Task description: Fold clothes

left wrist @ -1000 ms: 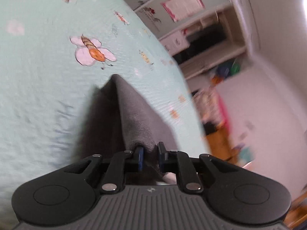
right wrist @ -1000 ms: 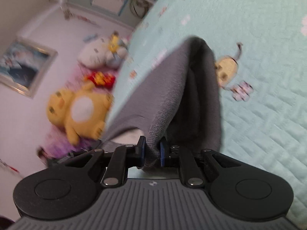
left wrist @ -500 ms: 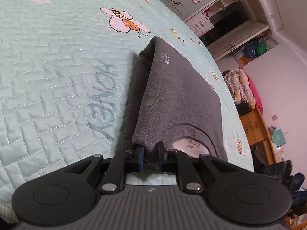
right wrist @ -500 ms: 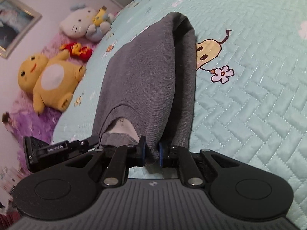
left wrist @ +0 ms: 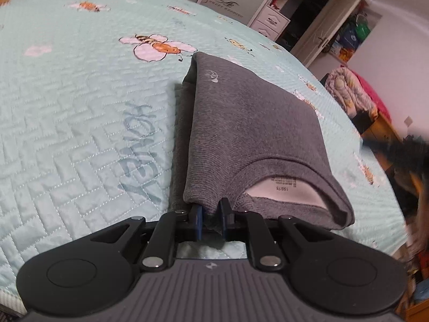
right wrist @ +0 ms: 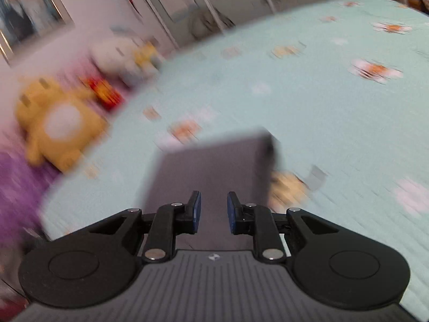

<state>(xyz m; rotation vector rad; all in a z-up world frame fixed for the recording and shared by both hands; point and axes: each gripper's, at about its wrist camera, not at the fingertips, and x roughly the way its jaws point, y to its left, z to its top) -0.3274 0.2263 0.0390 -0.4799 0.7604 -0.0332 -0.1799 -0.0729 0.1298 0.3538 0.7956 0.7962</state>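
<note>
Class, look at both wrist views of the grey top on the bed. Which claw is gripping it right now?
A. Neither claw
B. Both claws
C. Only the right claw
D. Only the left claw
D. The left claw is pinched shut on the hem of the top near the collar, while the right claw stands open with a clear gap and no cloth between its fingers.

A child's bedroom: bee-print quilted bedspread point(left wrist: 80, 102), plush toys point(right wrist: 57, 123), wardrobe point(left wrist: 303, 13).
</note>
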